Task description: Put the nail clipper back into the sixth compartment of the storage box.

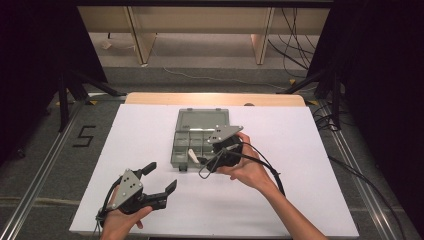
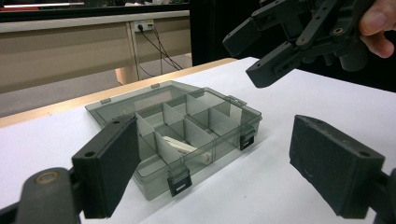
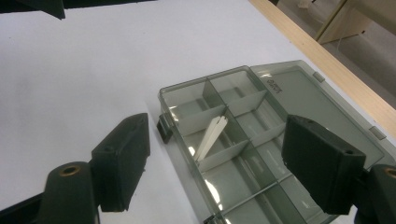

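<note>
A smoky grey compartment box [image 1: 181, 150] lies on the white sheet with its lid [image 1: 202, 120] folded flat behind it. A slim white piece [image 1: 192, 155] rests aslant in one front compartment, leaning over a divider [image 3: 211, 135]. My right gripper [image 1: 209, 161] hovers at the box's front right corner, open, its jaws [image 3: 219, 163] spread over the compartments with nothing pressed between them. My left gripper [image 1: 161, 178] sits open near the sheet's front left, pointing toward the box [image 2: 236, 109], its pads [image 2: 109, 172] empty. The right gripper [image 2: 275, 51] hangs above the box's right end.
White sheet [image 1: 300, 165] covers the wooden table; its far edge [image 1: 215, 98] shows bare wood. Black latches [image 2: 180, 183] stick out from the box front. Cables trail from both grippers. Benches and floor cables lie beyond the table.
</note>
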